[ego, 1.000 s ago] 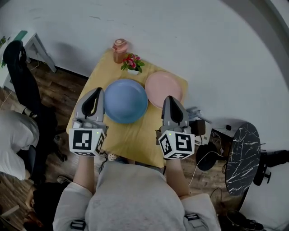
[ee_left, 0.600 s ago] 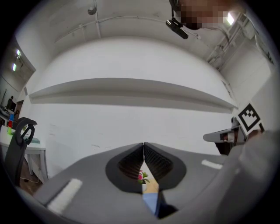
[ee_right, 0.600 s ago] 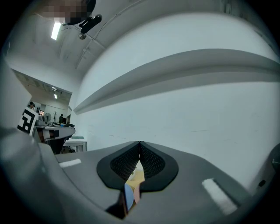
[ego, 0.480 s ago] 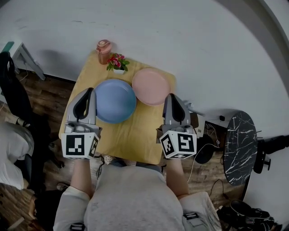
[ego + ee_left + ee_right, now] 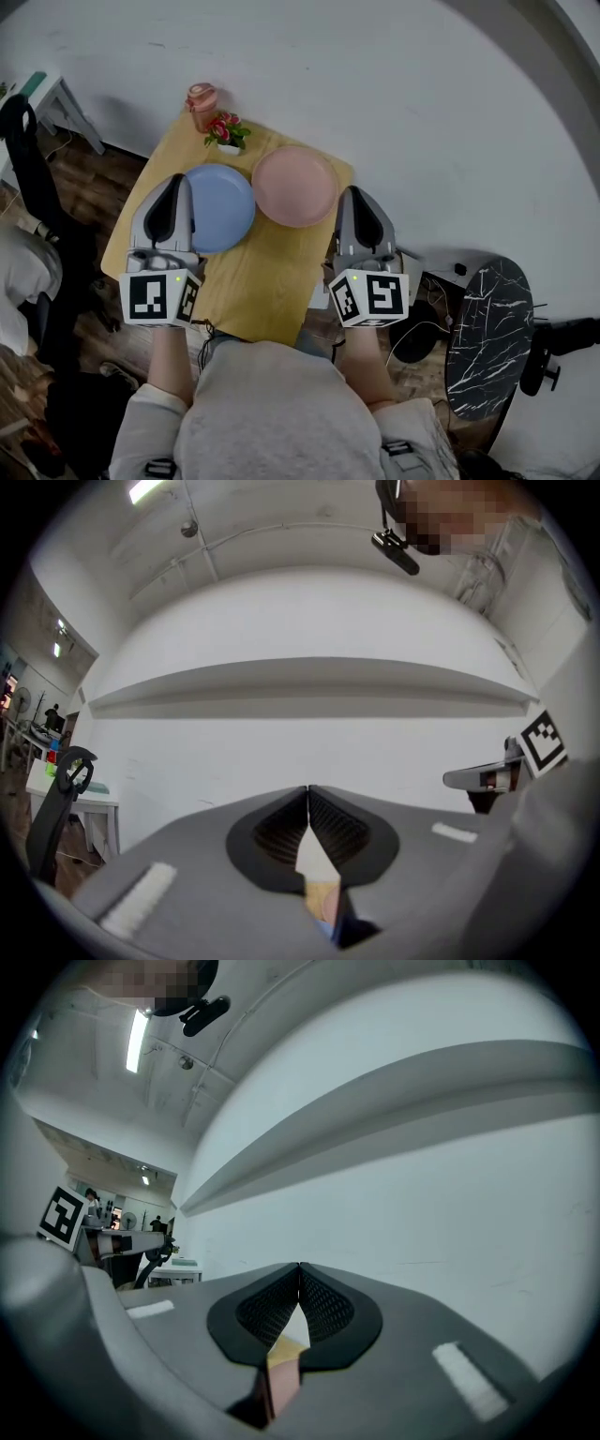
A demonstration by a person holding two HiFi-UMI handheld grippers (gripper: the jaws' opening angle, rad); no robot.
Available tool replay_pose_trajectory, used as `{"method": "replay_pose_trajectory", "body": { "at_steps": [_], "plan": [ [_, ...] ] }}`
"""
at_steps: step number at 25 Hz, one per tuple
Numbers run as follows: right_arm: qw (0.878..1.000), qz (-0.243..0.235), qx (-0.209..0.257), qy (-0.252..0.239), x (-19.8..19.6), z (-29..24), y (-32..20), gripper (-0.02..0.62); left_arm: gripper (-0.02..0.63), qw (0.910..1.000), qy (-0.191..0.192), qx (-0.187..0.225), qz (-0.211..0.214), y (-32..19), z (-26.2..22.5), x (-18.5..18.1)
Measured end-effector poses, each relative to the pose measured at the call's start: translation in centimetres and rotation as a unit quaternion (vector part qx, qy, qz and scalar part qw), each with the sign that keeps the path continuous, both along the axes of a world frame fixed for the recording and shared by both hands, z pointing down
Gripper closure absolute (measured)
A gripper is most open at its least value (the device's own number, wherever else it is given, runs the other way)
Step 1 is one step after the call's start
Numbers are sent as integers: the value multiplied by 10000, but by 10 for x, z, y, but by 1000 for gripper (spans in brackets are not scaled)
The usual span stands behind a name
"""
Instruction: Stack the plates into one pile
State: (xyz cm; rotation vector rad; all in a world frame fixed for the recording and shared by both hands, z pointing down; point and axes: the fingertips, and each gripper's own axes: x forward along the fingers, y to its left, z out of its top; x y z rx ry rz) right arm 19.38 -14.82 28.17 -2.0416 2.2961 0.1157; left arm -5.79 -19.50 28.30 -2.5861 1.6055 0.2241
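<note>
At the far left an office chair (image 5: 28,155) stood on the wood floor beside the wooden table (image 5: 253,291). The left gripper (image 5: 176,180) was held over the table's left side, pointing away towards the far wall (image 5: 394,84). In the head view its tip overlapped the left rim of the blue plate (image 5: 225,204). Its jaws were pressed together at the tips with nothing between them.

The blue plate lay flat, face up, left of centre on the table. Being round, it had no long axis. Beyond it, at the far left corner, stood a pink lidded tumbler (image 5: 199,97). Just right of that, a small white pot (image 5: 228,148) held red and pink flowers (image 5: 223,129).

The pink plate (image 5: 294,185) lay flat and face up just right of the blue one. Their rims met or nearly met; which, I could not tell.

The right gripper (image 5: 356,192) was held at the table's right edge, just right of the pink plate, also pointing at the far wall. Its jaws were closed tip to tip and gripped nothing.

Far right, off the table, stood a dark marble-topped side table (image 5: 487,323).
</note>
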Motion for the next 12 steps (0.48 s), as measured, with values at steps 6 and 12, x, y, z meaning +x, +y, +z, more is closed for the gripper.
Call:
{"method": "replay_pose_trajectory", "body": {
  "at_steps": [6,12],
  "plan": [
    [9992,-404,-6,-35,46,3,-6,591,546,9995,-17,29,-320,13,-3,49],
    [9956,-938,-23,-32,69,8,-15,591,546,9969,1,27,-788,33,1,74]
  ]
}}
